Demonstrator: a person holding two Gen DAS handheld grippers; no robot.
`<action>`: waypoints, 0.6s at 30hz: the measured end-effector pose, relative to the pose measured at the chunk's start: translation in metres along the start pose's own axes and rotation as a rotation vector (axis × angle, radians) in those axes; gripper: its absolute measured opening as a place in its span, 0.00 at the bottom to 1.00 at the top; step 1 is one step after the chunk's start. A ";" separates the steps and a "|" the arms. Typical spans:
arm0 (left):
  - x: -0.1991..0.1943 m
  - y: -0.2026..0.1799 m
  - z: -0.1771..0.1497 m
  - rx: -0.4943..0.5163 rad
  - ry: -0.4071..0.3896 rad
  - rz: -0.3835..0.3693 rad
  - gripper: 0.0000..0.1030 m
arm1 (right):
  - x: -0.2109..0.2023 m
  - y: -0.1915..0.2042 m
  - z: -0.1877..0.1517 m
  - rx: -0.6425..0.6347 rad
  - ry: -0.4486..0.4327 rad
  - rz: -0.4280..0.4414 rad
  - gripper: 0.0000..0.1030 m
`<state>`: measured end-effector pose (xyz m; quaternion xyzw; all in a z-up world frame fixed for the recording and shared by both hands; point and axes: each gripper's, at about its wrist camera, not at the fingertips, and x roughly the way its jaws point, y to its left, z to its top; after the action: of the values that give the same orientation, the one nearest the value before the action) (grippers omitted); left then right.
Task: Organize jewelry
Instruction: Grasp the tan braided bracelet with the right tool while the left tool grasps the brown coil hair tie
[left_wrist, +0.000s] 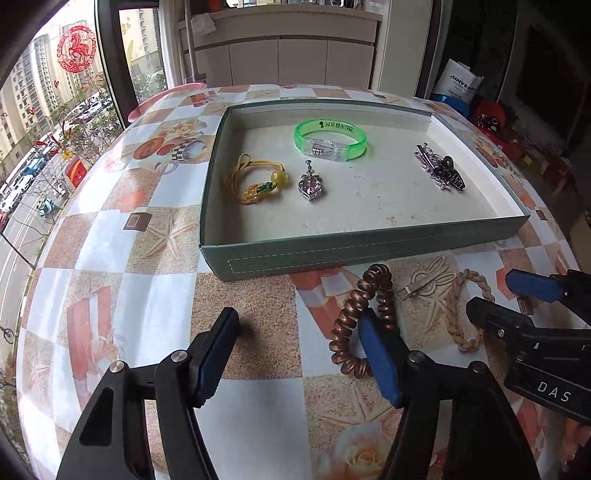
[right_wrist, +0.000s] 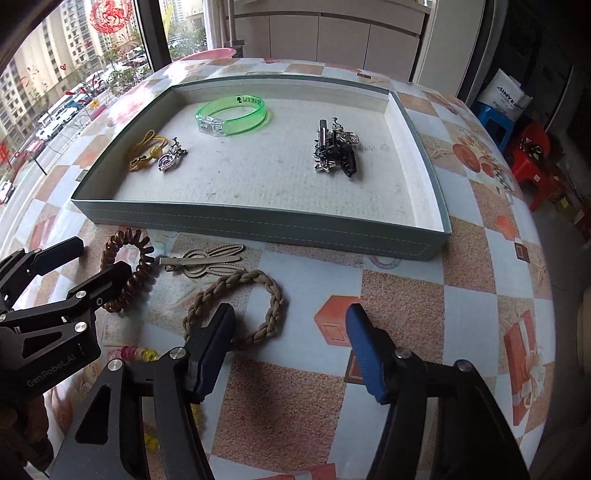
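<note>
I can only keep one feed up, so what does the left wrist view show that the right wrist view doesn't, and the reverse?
Left wrist only: the left gripper end-on, one finger inside the copper spiral hair tie.
Right wrist only: pink and yellow beads by the near table edge, and the right gripper with one finger on the braided rope bracelet.
Both: the tray, green bangle, and silver hair clip.

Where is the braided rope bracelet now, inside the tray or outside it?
Outside. The braided rope bracelet lies on the tablecloth in front of the tray.
</note>
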<state>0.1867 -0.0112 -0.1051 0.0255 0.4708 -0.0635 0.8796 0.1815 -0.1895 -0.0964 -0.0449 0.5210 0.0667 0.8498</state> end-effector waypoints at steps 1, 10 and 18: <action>-0.001 -0.002 0.000 0.010 -0.002 0.001 0.60 | -0.001 0.001 -0.001 -0.008 -0.001 0.005 0.55; -0.008 -0.009 0.000 0.050 -0.005 -0.047 0.22 | -0.007 0.017 -0.004 -0.059 0.010 0.025 0.16; -0.033 -0.007 0.002 0.064 -0.059 -0.075 0.22 | -0.020 -0.001 -0.010 0.010 -0.010 0.070 0.07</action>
<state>0.1696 -0.0153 -0.0766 0.0339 0.4430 -0.1124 0.8888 0.1642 -0.1935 -0.0833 -0.0222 0.5183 0.0943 0.8497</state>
